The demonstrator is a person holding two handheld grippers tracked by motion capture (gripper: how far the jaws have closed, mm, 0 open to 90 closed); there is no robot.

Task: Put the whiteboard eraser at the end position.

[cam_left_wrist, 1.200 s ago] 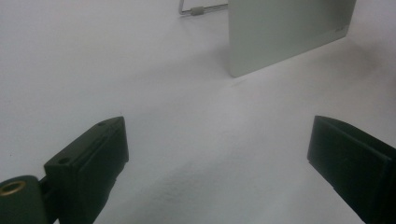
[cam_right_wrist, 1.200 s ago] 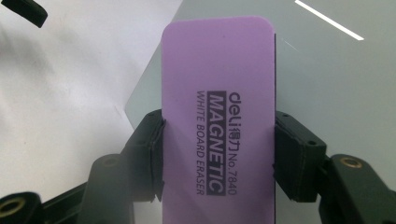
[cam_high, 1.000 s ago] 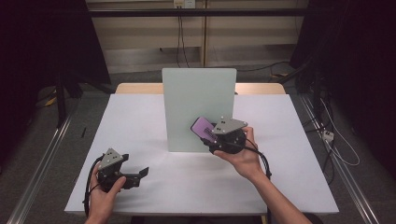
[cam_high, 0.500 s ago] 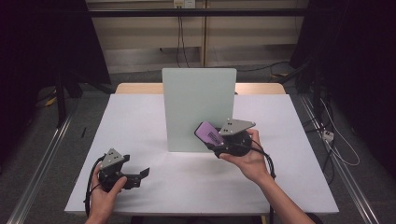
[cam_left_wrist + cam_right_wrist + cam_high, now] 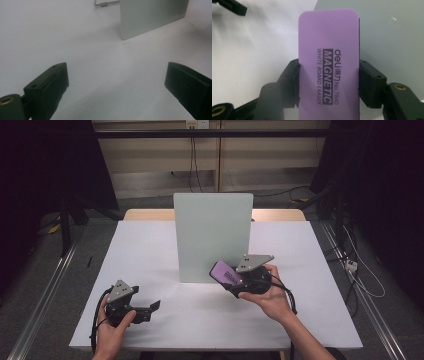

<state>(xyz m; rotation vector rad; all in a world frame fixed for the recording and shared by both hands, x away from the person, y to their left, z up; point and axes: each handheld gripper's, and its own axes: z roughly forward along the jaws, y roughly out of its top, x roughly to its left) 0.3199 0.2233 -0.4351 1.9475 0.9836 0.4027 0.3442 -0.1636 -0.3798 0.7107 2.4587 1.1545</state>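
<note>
A purple magnetic whiteboard eraser [image 5: 225, 273] with black lettering [image 5: 328, 65] is clamped by its long sides in my right gripper [image 5: 233, 281], which is shut on it [image 5: 329, 82]. It hangs above the table just in front of the lower right part of an upright pale green board [image 5: 212, 235]. The board stands behind the eraser in the right gripper view [image 5: 387, 32]. My left gripper [image 5: 150, 309] rests low near the front left of the table, open, with only white table between its jaws [image 5: 117, 82]. The board's lower corner [image 5: 150, 15] stands ahead of it.
The white table [image 5: 150, 250] has bare surface on both sides of the board and along the front. A thin metal stand foot [image 5: 103, 3] shows beside the board. Cables lie on the floor to the right [image 5: 360, 270]. The left gripper's jaw tip [image 5: 230, 6] shows at far upper left.
My right gripper has drawn the eraser a little back from the board, toward the front right of the table. The left gripper has stayed put.
</note>
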